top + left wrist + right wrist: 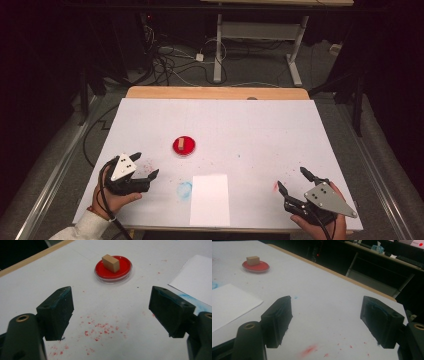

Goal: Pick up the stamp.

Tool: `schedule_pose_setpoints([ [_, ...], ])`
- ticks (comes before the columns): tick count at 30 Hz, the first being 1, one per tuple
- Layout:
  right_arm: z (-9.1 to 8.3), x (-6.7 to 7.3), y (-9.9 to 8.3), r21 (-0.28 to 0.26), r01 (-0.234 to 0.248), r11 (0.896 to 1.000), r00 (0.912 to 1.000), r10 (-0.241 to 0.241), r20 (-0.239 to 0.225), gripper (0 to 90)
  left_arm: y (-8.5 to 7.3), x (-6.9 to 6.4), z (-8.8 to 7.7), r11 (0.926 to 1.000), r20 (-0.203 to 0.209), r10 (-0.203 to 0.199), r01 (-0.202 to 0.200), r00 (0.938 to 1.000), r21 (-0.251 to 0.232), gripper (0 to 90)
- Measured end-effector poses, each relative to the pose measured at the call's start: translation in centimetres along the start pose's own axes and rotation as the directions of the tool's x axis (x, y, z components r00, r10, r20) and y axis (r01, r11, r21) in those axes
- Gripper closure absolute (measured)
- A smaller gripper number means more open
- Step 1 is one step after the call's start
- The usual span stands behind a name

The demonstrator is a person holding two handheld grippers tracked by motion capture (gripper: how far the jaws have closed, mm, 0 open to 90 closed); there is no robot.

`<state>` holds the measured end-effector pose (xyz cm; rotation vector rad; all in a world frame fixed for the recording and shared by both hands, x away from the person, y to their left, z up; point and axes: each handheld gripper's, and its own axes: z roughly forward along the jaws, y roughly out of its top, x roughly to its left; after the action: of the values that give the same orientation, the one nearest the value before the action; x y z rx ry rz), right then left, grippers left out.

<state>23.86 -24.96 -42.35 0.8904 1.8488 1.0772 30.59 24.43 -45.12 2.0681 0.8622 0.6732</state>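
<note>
White counter (260,130) takes up most of the shot, w/ a blank paper sheet (210,199) lying near the front edge, btwn the two claws. Left claw (146,164) hovers at front left, jaws spread wide, nothing in them; right claw (295,180) at front right, same deal. Red dish (184,145) sits just ahead of the left claw, w/ a small wood block (110,263) resting inside it.

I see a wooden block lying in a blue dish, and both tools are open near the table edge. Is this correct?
Not quite: the dish is red, not blue, as the left gripper view shows. The wooden block lies in it, and the left tool and right tool are open.
</note>
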Motion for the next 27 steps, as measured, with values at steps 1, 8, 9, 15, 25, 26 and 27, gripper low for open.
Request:
schedule_pose_setpoints([
  [1, 0.0, 0.0, -0.1, 0.007, 0.002, 1.0, 0.9999, -0.002, 0.011, 26.6, 0.0, 0.0, 0.0, 1.0, -0.003, 0.002, -0.002, 1.0, 0.004, 19.3],
  [8, 0.4, 0.0, 0.1, 0.016, 0.018, 1.0, 0.9996, -0.018, 0.023, 27.3, 0.0, 0.2, -1.1, 0.9997, -0.017, -0.02, 0.02, 0.9997, 0.016, 21.8],
  [9, 0.5, 0.0, 0.1, 0.018, 0.016, 1.0, 0.9997, -0.017, 0.02, 27.3, 0.0, 0.2, -1.1, 0.9997, -0.017, -0.02, 0.02, 0.9997, 0.016, 22.1],
  [15, 0.8, 0.0, 0.1, 0.018, 0.018, 1.0, 0.9995, -0.019, 0.024, 27.8, 1.4, 0.6, -1.5, 0.9944, -0.005, -0.038, 0.038, 0.9993, 0.099, 23.0],
  [25, 1.5, -0.2, -0.3, 0.046, 0.017, 0.999, 0.9994, -0.019, 0.03, 27.8, 4.1, 1.6, -1.4, 0.987, -0.027, -0.085, 0.088, 0.996, 0.135, 24.6],
  [26, 1.6, -0.3, -0.4, 0.05, 0.021, 0.999, 0.9993, -0.022, 0.029, 27.7, 4.3, 1.7, -1.2, 0.9854, -0.022, -0.099, 0.101, 0.9948, 0.137, 24.8],
  [27, 1.6, -0.3, -0.4, 0.053, 0.022, 0.998, 0.9993, -0.024, 0.029, 27.7, 4.6, 1.7, -1.0, 0.9843, -0.021, -0.109, 0.111, 0.9938, 0.137, 24.8],
])
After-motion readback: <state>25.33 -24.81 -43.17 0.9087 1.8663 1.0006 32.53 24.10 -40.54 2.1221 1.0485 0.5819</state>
